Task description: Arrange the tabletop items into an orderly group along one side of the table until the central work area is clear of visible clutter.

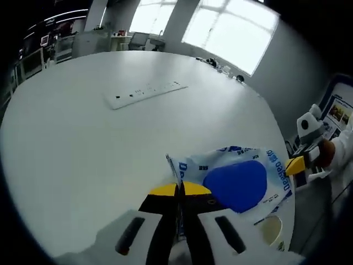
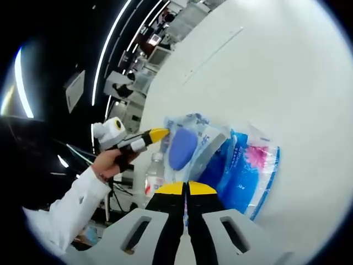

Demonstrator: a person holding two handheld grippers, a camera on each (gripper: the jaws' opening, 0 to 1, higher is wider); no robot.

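Observation:
A clear packet [image 1: 242,182] holding a blue oval pad lies on the white table [image 1: 110,143] near its edge. My left gripper [image 1: 179,189] is shut on the packet's near edge. In the right gripper view the same packet [image 2: 185,146] lies ahead, with the left gripper [image 2: 156,134], held by a hand, at its corner. Beside it lie a blue packet [image 2: 229,168] and one with a pink print [image 2: 259,165]. My right gripper [image 2: 186,189] is shut, tips at the packets' near edge; I cannot tell whether it pinches anything. It shows as the right gripper [image 1: 298,164] beside the packet.
A long white power strip [image 1: 146,91] lies flat further across the table, seen as the power strip [image 2: 212,55]. A clear plastic bottle [image 2: 155,172] stands by the table edge next to the packets. Chairs and shelves stand beyond the table.

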